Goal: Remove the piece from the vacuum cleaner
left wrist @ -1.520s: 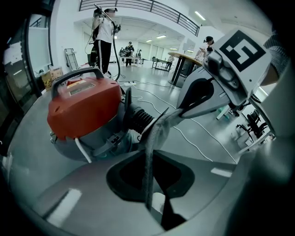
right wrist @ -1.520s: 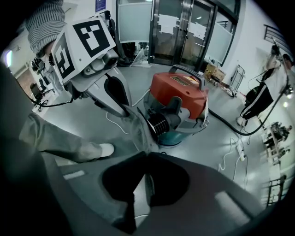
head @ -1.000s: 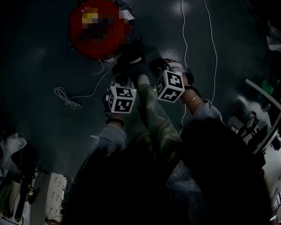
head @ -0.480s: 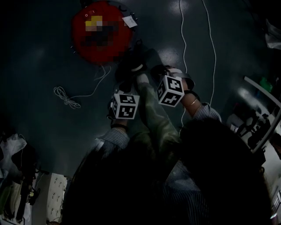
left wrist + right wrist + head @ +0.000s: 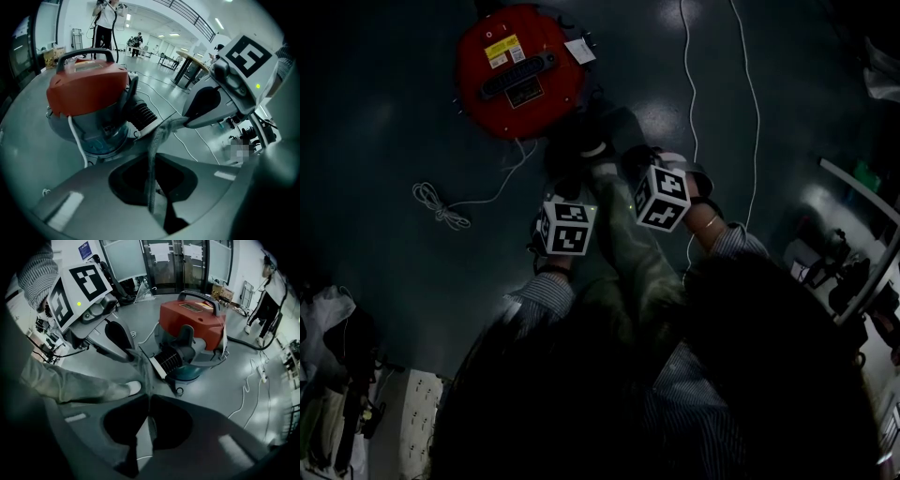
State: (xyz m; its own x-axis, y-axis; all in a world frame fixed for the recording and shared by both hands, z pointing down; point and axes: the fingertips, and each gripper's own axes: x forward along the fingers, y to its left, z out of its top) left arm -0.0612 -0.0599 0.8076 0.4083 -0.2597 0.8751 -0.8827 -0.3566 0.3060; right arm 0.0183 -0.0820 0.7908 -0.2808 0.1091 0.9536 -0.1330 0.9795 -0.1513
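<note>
Stretching taut between left gripper (image 5: 152,161) and right gripper (image 5: 149,399), both clamped on it, the grey piece (image 5: 158,133) runs lengthwise gripper-to-gripper, just beside the red vacuum cleaner (image 5: 86,89).

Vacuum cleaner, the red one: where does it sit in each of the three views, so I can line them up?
Head view: the red vacuum cleaner is at upper left, seen from above.
Left gripper view: upper left, seen from the side.
Right gripper view: upper right of centre, seen from the side.
Shared landmark: the black carry handle across its red top.
</note>
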